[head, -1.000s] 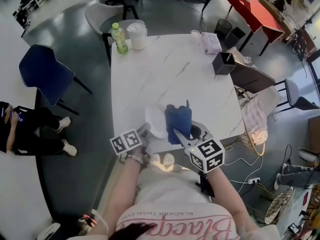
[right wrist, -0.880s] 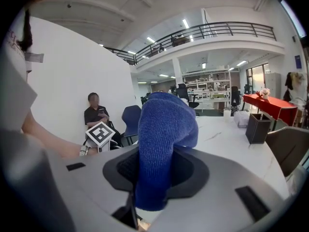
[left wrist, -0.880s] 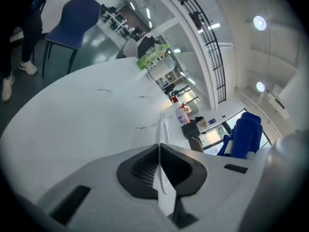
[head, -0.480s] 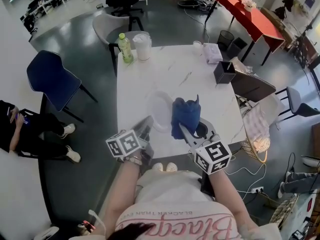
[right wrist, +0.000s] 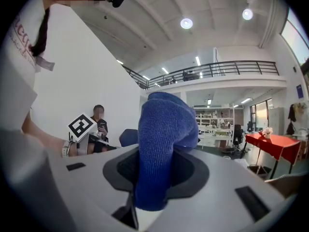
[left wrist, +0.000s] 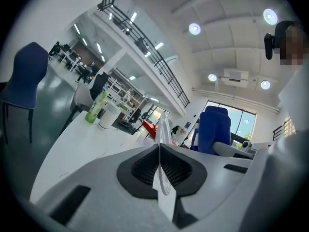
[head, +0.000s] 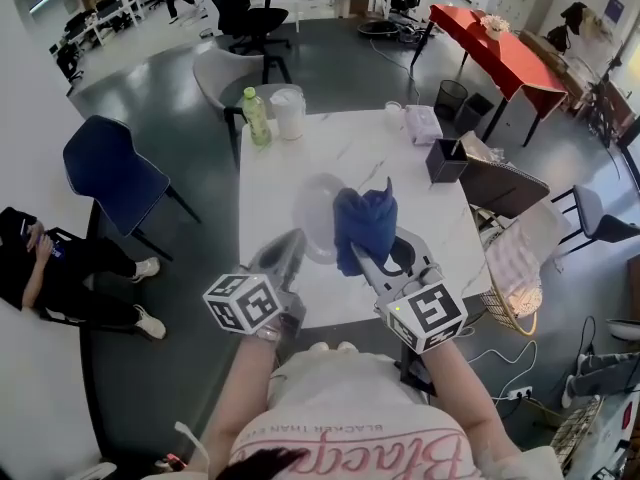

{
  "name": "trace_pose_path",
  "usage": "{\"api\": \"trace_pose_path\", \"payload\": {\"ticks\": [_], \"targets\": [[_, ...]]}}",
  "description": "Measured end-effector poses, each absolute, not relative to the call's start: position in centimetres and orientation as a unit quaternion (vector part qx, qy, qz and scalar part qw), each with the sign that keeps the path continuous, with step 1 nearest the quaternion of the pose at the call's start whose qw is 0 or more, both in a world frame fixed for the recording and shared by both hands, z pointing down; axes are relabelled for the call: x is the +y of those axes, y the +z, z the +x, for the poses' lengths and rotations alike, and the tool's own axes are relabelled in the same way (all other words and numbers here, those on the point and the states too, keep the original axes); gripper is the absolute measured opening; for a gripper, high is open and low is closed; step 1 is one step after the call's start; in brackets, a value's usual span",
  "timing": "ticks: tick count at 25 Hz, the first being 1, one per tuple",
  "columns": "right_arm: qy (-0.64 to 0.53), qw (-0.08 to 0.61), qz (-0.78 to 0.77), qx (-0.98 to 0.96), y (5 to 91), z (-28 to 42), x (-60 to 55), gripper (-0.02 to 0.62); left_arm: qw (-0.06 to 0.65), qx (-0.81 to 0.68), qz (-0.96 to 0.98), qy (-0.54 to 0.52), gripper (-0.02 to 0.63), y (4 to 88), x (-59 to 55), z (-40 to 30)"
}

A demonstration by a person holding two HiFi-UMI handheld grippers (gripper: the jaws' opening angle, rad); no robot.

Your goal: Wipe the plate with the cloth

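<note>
I hold a white plate (head: 316, 213) lifted off the white marble table (head: 400, 173), its near rim pinched in my shut left gripper (head: 292, 244). In the left gripper view the plate (left wrist: 163, 129) stands edge-on between the closed jaws of the left gripper (left wrist: 159, 149). My right gripper (head: 358, 256) is shut on a bunched blue cloth (head: 366, 220), which hangs right beside the plate's right face. The right gripper view has the cloth (right wrist: 161, 144) sticking up from the right gripper (right wrist: 153, 158), with the left gripper's marker cube (right wrist: 83, 126) to the left.
At the table's far edge stand a green bottle (head: 256, 116) and a white cup (head: 289, 113); a tissue pack (head: 422, 123) and a black box (head: 446, 160) sit at the right. A blue chair (head: 110, 173) and a seated person (head: 40, 258) are at the left.
Both grippers have risen from the table's near edge, carrying plate and cloth upward. The plate has rolled from lying nearly flat to standing more upright beside the cloth.
</note>
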State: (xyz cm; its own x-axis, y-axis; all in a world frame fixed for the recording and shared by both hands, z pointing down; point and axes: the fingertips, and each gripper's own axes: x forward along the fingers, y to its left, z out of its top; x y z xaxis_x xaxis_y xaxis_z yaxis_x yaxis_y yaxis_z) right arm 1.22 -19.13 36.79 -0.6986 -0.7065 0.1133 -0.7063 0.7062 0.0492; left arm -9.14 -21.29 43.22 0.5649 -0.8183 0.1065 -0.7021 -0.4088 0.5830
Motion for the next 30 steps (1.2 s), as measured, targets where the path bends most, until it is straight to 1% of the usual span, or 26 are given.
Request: {"api": "trace_pose_path", "payload": {"ticks": [8, 14, 21, 26, 30], "targets": [[-0.04, 0.071, 0.366, -0.927, 34.4, -2.8, -19.4, 0.115, 0.221, -0.463, 0.855, -0.07, 0.011, 40.9, -19.3, -8.1], [-0.041, 0.088, 0.358, -0.928, 34.6, -4.7, -20.2, 0.115, 0.184, -0.466, 0.864, -0.054, 0.011, 40.0, -18.1, -7.6], [-0.027, 0.08, 0.407, -0.91, 34.2, -1.5, -21.9, 0.115, 0.166, -0.468, 0.865, -0.066, 0.011, 38.2, -17.6, -7.7], [-0.007, 0.083, 0.458, -0.885, 34.8, 1.6, -23.3, 0.115, 0.166, -0.468, 0.865, -0.07, 0.011, 38.0, -17.8, -8.2], [-0.011, 0.08, 0.457, -0.886, 34.7, 2.9, -22.5, 0.115, 0.164, -0.47, 0.865, -0.069, 0.011, 38.0, -18.1, -8.2]]}}
